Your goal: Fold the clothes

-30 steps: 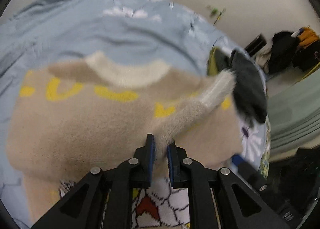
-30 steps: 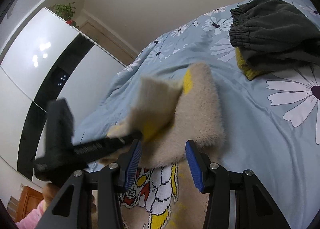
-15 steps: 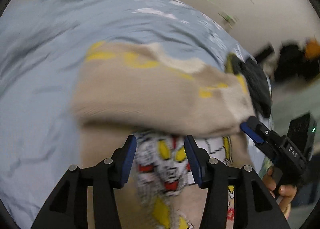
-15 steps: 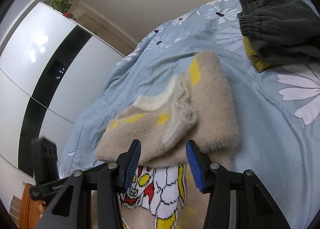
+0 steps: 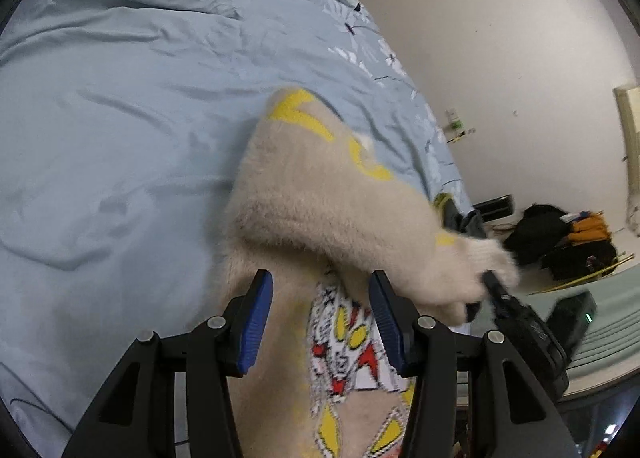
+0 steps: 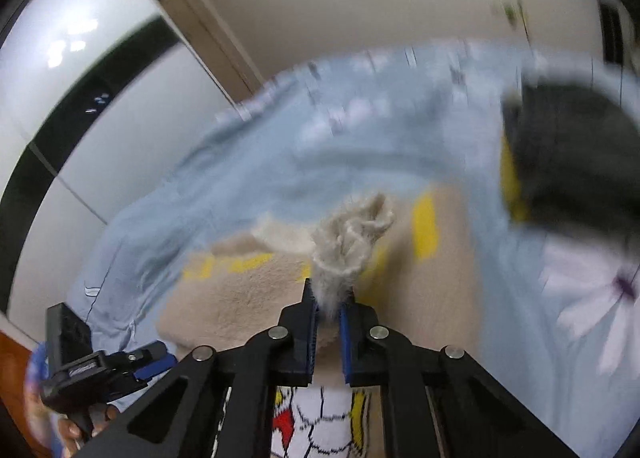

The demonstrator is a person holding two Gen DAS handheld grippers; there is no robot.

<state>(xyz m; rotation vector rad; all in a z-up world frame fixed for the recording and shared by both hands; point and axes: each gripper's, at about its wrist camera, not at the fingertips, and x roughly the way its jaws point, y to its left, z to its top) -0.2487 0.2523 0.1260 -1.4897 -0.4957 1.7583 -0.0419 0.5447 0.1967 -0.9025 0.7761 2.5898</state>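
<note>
**Sleeve cuff changed hands as the fold went on**

The fluffy beige knit sweater with yellow lettering and a cartoon figure on its front (image 5: 320, 210) lay on the wrinkled pale blue flowered bedspread (image 5: 120, 98), its upper part already folded down over the printed chest. A second before, the left gripper (image 5: 316, 318) had pinched the sleeve; half a second before, both tools stood wide and the cream cuff rested loose on the folded body. By this moment the roles had swapped. The right gripper (image 6: 329, 322) had closed narrow on the cream ribbed sleeve cuff (image 6: 352, 238), with the wool bunched up above its blue pads (image 6: 346, 338), and the left wrist view showed it tugging that cuff off to the sweater's right edge. The left gripper stood wide with nothing between its pads, poised just above the printed panel.

The right wrist picture was heavily blurred, which suggested a quick sweep. The sleeve was probably being carried across the body to tuck it in, so the fold looked partway done. A dark grey garment with a yellow edge (image 6: 568, 154) lay near on the bedspread, apart from the sweater.
</note>
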